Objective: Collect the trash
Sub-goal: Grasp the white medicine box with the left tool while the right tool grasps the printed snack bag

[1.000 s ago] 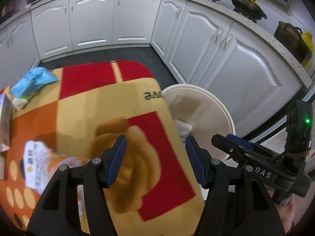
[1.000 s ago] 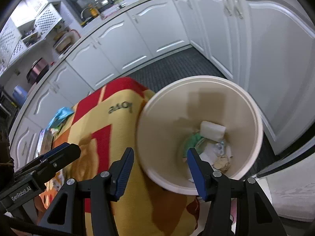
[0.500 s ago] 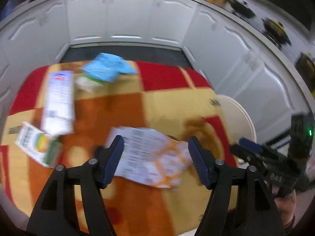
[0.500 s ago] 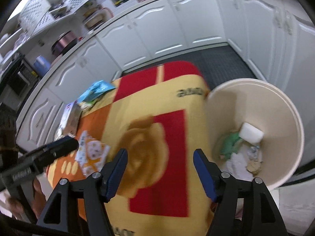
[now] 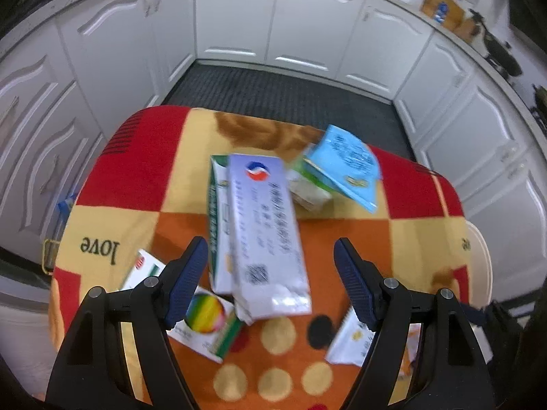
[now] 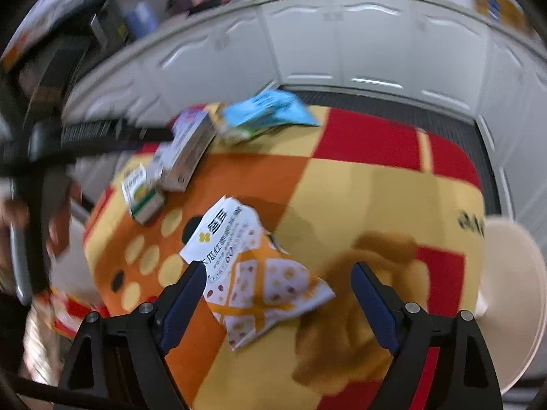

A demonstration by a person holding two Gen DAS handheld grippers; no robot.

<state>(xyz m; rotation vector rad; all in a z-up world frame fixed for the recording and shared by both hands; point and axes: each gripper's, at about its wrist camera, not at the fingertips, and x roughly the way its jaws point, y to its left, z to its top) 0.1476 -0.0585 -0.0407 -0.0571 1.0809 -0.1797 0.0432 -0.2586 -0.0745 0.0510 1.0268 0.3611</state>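
Trash lies on a table with a red, orange and yellow cloth [image 5: 171, 184]. A long white box [image 5: 265, 235] lies on a green-edged box between the tips of my open, empty left gripper [image 5: 271, 280]. A small green and white carton [image 5: 205, 321] lies at its left, a blue packet [image 5: 348, 167] beyond. My right gripper [image 6: 278, 302] is open and empty over a white and orange wrapper [image 6: 246, 266]. The cream bin [image 6: 512, 307] stands at the table's right edge. The left gripper [image 6: 102, 136] also shows by the long box [image 6: 189, 147].
White kitchen cabinets [image 5: 273, 17] ring the table, with a dark floor mat [image 5: 283, 95] between. The wrapper [image 5: 369, 338] also shows at the lower right in the left wrist view. The bin's rim [image 5: 482, 259] peeks past the cloth's right edge.
Both grippers swung left, away from the bin and over the table. The left one now hovers over the long white box, the right one over the white and orange wrapper.
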